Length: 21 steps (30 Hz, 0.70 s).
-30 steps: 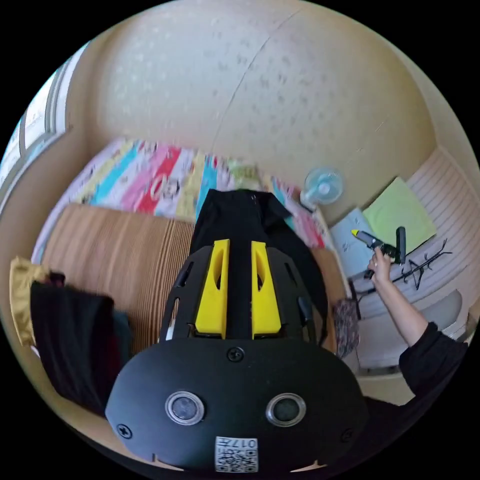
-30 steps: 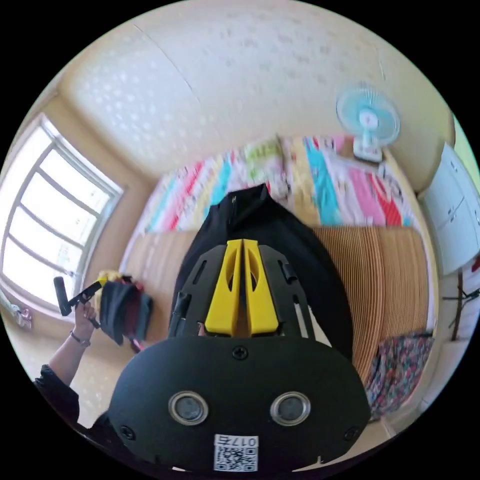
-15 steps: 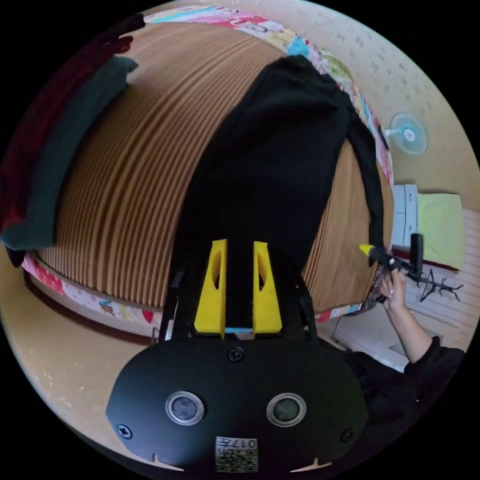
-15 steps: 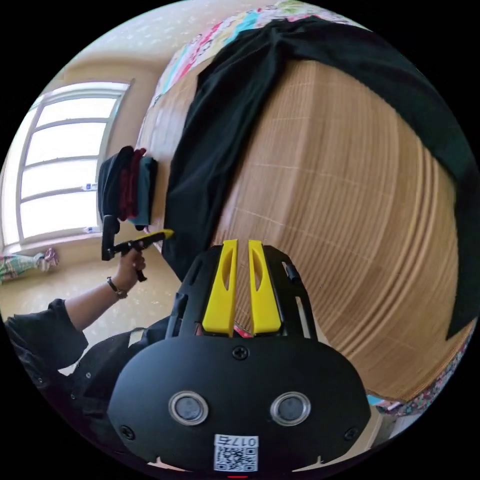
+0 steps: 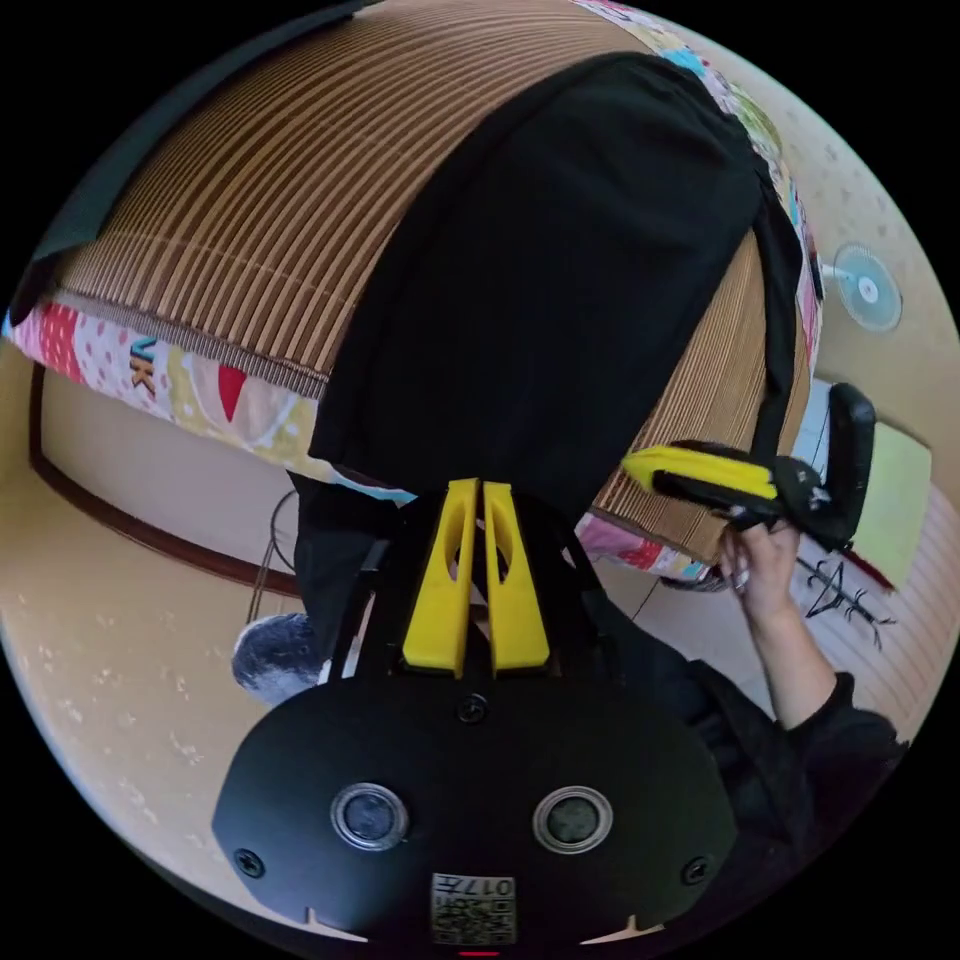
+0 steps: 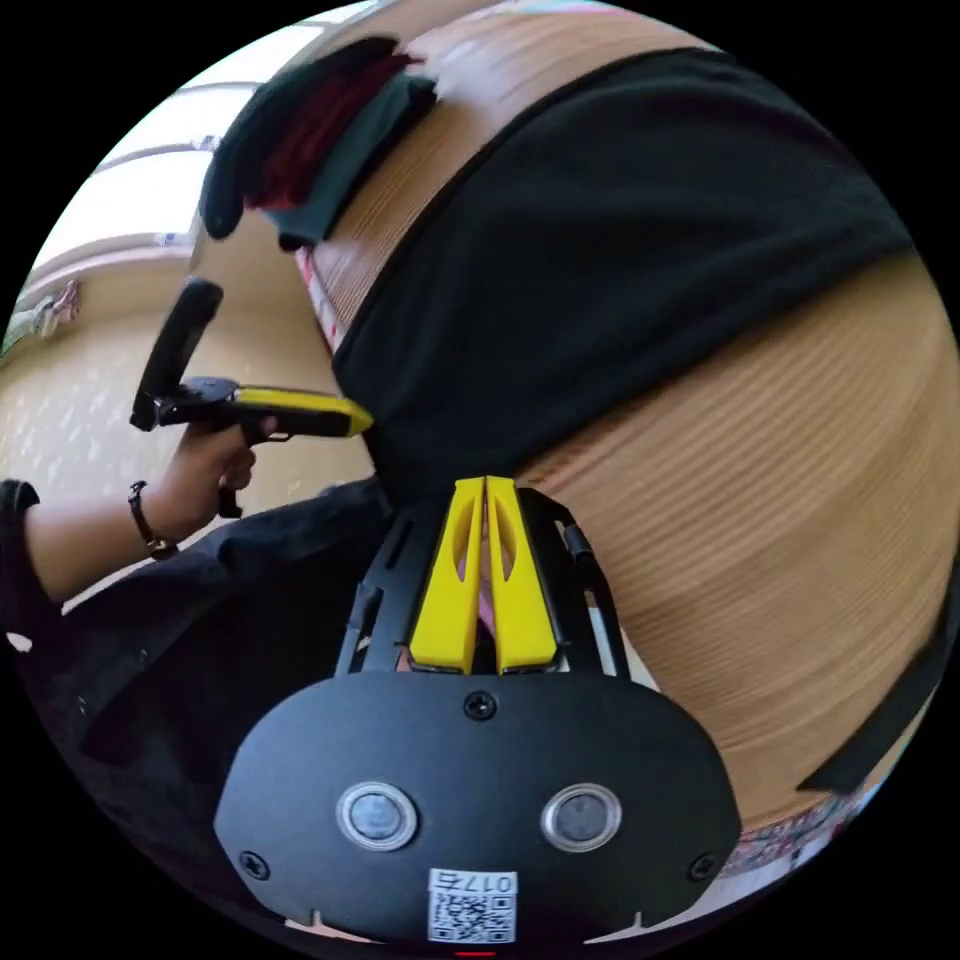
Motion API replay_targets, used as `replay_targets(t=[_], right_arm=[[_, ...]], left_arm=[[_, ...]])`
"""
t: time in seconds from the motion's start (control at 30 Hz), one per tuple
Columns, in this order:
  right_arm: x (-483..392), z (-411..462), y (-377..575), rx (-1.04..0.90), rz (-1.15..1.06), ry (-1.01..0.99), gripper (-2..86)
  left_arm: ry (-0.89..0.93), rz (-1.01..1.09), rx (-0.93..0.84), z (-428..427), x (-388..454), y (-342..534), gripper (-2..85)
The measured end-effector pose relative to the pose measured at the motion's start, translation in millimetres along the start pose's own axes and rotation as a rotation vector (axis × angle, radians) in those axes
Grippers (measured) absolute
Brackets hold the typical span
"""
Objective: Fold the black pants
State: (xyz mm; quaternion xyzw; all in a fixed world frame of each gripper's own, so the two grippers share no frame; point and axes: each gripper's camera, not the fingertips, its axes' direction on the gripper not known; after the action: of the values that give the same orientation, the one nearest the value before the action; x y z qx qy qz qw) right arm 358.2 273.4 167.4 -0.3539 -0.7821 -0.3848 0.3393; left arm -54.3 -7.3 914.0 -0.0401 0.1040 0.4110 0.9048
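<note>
Early going — pants (image 5: 560,290) spread flat on the bed's mat (image 5: 250,220), hem draping off the edge, no fold yet. Left hand-held gripper (image 5: 478,490) closed on the hem; right hand-held gripper (image 6: 485,488) closed too — grip on cloth unclear.

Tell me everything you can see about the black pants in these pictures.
The black pants are plain, dark, matte soft cloth, spread flat on the striped bamboo mat. One leg lies broad across the mat; a narrower strip runs along its far side. The near end hangs over the bed edge. The left gripper and right gripper sit at that near edge, fingers closed together; whether they pinch cloth is unclear.
</note>
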Motion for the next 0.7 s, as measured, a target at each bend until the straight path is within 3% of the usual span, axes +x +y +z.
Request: replay_targets(t=[0.1,0.17,0.27,0.33,0.37,0.43,0.5,0.7], right_arm=[[77.9,-83.2,64.2,0.22,0.274,0.19,0.5],[159.9,-146.5,133.0,0.373,0.579,0.294,0.5],[245.7,-194.0,212.5,0.455,0.898,0.369,0.4],[285.5,-200.4,254.3,0.446,1.139,0.339,0.3],[304.6,-192.4,271.7,0.434,1.205,0.219,0.3],[316.3,-174.1,282.9,0.421,1.212,0.056,0.3],[297.3,-171.4,287.8,0.441,1.171,0.042,0.3],[159.2,-96.9,274.5,0.141,0.856,0.201,0.4]], left_arm=[[-0.049,0.063,-0.003,-15.3,15.6,0.4,1.8],[-0.049,0.087,0.012,-24.3,22.4,2.9,2.4],[-0.038,0.095,0.027,-33.0,30.5,5.6,2.7],[-0.036,0.116,0.021,-33.4,39.8,5.1,2.8],[-0.041,0.122,0.014,-32.6,42.6,4.5,2.8],[-0.058,0.142,-0.008,-29.6,55.4,1.0,2.9],[-0.048,0.17,-0.014,-28.7,67.5,-1.5,3.1],[-0.071,0.315,-0.066,-21.2,110.4,-7.9,3.0]])
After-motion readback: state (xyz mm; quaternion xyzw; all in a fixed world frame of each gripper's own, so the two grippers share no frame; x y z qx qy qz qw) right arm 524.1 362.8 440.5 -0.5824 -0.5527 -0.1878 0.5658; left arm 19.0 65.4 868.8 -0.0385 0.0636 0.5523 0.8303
